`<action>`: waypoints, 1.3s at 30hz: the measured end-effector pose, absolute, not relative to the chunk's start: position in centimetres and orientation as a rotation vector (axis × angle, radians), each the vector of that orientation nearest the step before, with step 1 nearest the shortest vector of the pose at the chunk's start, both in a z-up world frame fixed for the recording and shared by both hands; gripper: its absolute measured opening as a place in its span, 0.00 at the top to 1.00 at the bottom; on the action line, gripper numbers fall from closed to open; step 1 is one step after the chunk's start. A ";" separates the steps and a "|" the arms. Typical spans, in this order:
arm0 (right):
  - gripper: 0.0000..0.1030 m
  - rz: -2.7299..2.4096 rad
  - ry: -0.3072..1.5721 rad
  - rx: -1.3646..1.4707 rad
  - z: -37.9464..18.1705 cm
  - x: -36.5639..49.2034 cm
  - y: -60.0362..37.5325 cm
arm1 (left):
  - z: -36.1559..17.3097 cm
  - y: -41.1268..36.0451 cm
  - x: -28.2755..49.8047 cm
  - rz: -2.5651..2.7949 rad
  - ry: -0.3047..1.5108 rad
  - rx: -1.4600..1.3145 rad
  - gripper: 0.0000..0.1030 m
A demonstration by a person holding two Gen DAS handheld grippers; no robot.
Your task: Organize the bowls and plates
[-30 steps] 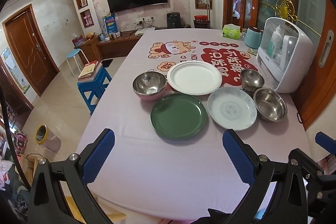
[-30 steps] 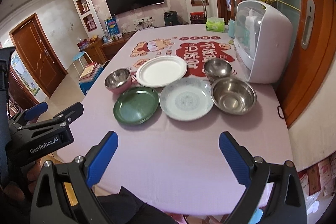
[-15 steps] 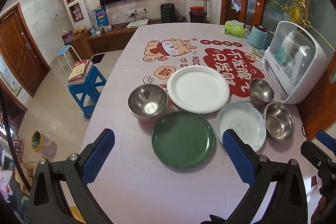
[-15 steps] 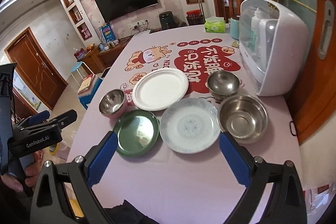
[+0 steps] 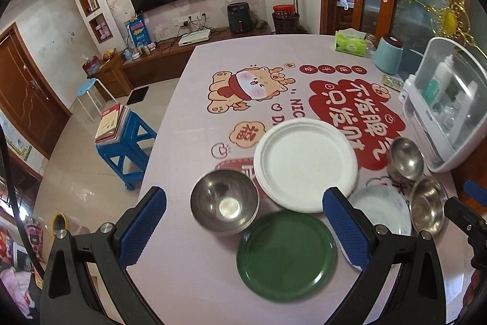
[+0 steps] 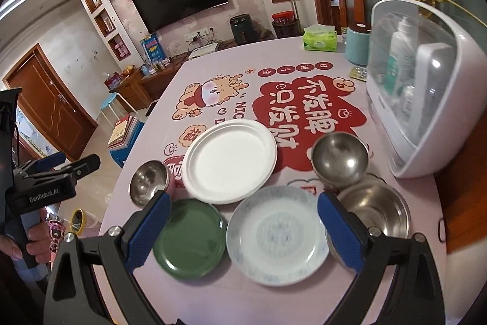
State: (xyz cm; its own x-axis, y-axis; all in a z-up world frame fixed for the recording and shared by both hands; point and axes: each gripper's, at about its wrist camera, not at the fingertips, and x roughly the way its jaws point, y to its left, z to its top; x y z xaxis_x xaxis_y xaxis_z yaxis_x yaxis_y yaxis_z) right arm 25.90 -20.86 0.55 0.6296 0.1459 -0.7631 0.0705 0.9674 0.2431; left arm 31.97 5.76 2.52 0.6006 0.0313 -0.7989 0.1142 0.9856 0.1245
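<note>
On the pink tablecloth lie a white plate [image 5: 306, 163] [image 6: 229, 162], a green plate [image 5: 286, 253] [image 6: 190, 235] and a pale patterned plate [image 5: 380, 210] [image 6: 277, 233]. A steel bowl [image 5: 224, 201] [image 6: 148, 182] stands at the left. Two more steel bowls stand at the right, a small one [image 5: 406, 159] [image 6: 339, 160] and a wider one [image 5: 427, 204] [image 6: 377, 210]. My left gripper [image 5: 243, 226] hovers open over the left bowl and green plate. My right gripper [image 6: 240, 229] hovers open over the patterned and green plates. Neither holds anything.
A white lidded container [image 6: 423, 90] with bottles inside stands at the table's right edge. A tissue box [image 6: 319, 41] and a blue canister [image 6: 357, 46] sit at the far end. A blue stool with books [image 5: 123, 139] stands on the floor to the left.
Both grippers have moved forward and closer over the dishes, which now look larger and sit between the fingers. Both stay open. No dish has moved.
</note>
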 end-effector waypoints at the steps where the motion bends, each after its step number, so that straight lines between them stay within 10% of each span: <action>1: 0.05 0.047 0.895 0.261 0.2 26.5 -20.9 | 2.3 5.7 32.7 -0.052 0.928 0.168 0.01; 28: 0.06 0.082 0.933 0.387 -13.0 35.5 -21.5 | -13.2 7.0 46.6 -0.200 1.056 0.042 0.05; 39: 0.21 0.044 1.012 0.407 -17.2 37.3 -21.6 | -18.1 7.0 48.9 -0.154 1.156 0.078 0.18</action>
State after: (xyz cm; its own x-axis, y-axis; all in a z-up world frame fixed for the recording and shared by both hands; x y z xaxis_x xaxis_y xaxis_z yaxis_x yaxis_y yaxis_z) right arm 37.31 -21.60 -17.21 0.5361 0.2219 -0.8145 0.1503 0.9243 0.3508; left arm 48.88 7.02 -18.08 0.3941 -0.0810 -0.9155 0.1614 0.9867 -0.0178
